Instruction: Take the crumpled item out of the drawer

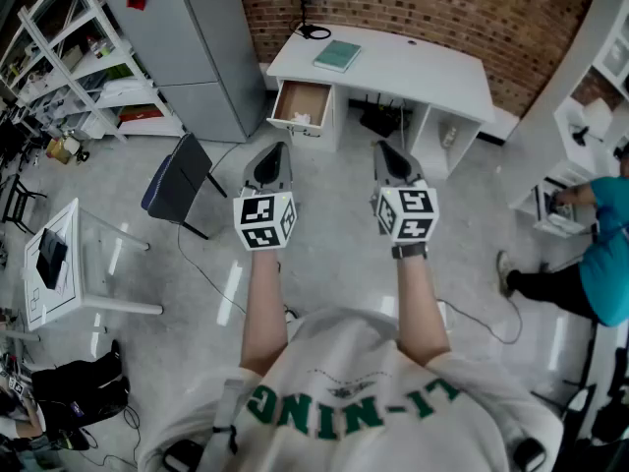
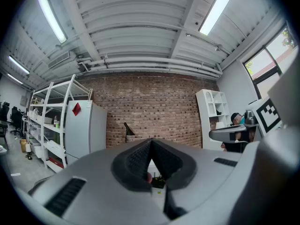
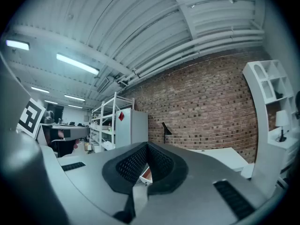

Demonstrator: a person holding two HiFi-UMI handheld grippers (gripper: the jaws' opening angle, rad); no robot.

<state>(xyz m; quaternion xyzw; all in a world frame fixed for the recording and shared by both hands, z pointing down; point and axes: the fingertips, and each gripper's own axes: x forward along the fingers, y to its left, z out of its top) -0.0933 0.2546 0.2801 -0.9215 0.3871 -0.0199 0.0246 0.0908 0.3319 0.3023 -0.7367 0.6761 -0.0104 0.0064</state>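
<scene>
Ahead across the glossy grey floor [image 1: 334, 254], the drawer [image 1: 309, 94] stands open with the crumpled item [image 1: 302, 119] inside; approach step, nothing gripped yet.
I hold the left claw [image 1: 276, 152] and the right claw [image 1: 384, 149] level, both clenched on nothing, well apart from the white counter [image 1: 413, 67]. The item looks pale, soft and papery, lying near the drawer's front panel on a wood-toned base. Next, I judge, I must close in, release one claw and pinch a raised fold.
</scene>
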